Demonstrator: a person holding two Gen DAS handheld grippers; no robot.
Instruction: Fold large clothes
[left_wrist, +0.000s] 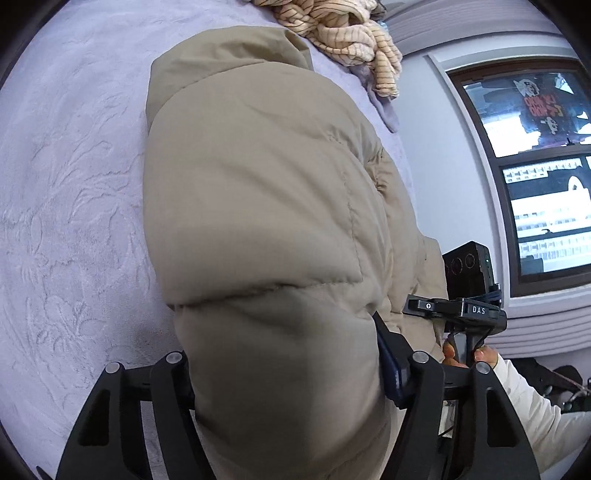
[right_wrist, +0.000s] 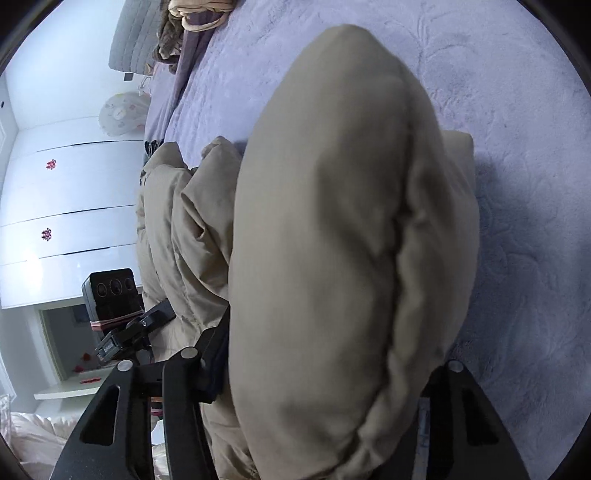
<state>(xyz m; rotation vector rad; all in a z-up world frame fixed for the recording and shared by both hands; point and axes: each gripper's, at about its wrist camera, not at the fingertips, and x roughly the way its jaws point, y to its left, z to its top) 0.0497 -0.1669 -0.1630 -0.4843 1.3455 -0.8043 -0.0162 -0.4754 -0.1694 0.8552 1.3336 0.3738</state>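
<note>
We find a large beige puffer jacket (left_wrist: 258, 206) lying on a bed covered with a lilac, embossed blanket (left_wrist: 70, 192). The jacket fills the middle of both wrist views and bulges up between each gripper's fingers.

Left gripper (left_wrist: 288, 398): a thick padded fold of the jacket sits between its fingers. One blue-padded finger (left_wrist: 391, 373) presses against the right side of the fold; the opposite finger is hidden behind the fabric. We record this gripper as pinching the jacket, the fold filling the gap.

Right gripper (right_wrist: 325, 391): another fat roll of the same jacket (right_wrist: 332, 229) fills its gap. The left finger (right_wrist: 216, 369) lies against the fabric; the right one is covered by the padding. We record it likewise as clamped on the jacket.

In the left wrist view the right-hand tool shows at the right edge, with a hand (left_wrist: 480, 358) in a cream sleeve on its handle. In the right wrist view the left-hand tool shows at the left edge, beside further crumpled jacket panels.

Elsewhere: a striped cream garment (left_wrist: 343, 33) is heaped at the far end of the bed, apart from the jacket. A window (left_wrist: 535, 166) stands beyond the bed on one side; white cabinet doors (right_wrist: 62, 206) on the other.
</note>
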